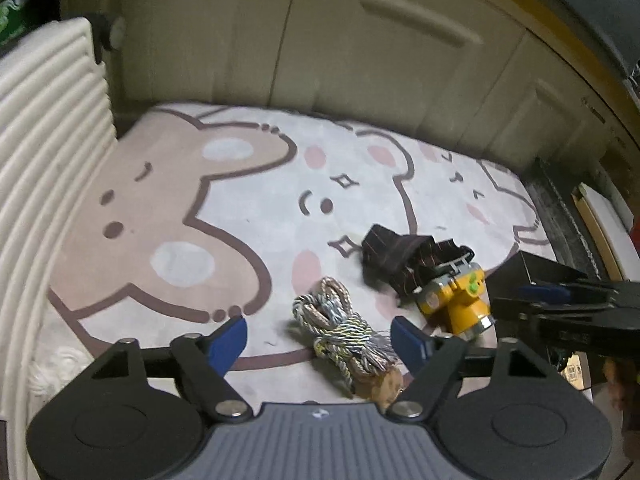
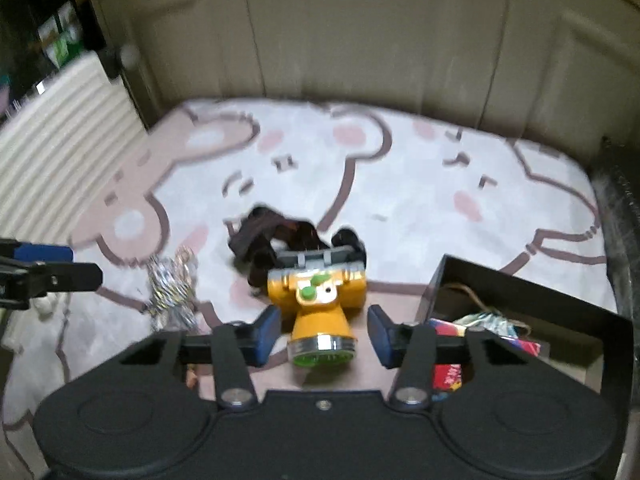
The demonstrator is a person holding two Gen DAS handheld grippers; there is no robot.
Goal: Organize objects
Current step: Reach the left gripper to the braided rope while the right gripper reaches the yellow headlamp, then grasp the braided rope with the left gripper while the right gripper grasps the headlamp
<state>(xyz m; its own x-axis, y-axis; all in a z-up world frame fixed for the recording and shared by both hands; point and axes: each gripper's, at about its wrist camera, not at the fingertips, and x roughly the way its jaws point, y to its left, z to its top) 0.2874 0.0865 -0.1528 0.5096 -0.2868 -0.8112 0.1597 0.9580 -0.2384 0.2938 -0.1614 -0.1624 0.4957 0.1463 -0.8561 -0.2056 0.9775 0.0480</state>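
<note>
A coiled bundle of silver and brown rope (image 1: 332, 320) lies on the cartoon rug (image 1: 224, 208). My left gripper (image 1: 320, 334) hangs over it, open, with the bundle between the blue pads and clear of both. To its right lies a yellow headlamp (image 2: 320, 292) with a green button and a dark striped strap (image 2: 272, 240). My right gripper (image 2: 324, 322) is open around the lamp's head, with a gap on each side. The headlamp (image 1: 456, 300) and the rope (image 2: 172, 288) each also show in the other wrist view.
A black open box (image 2: 520, 284) holding red packets and other small things stands on the rug to the right of the headlamp. Cream cabinet doors (image 1: 360, 60) close off the back. A white ribbed panel (image 1: 52, 120) borders the rug's left side.
</note>
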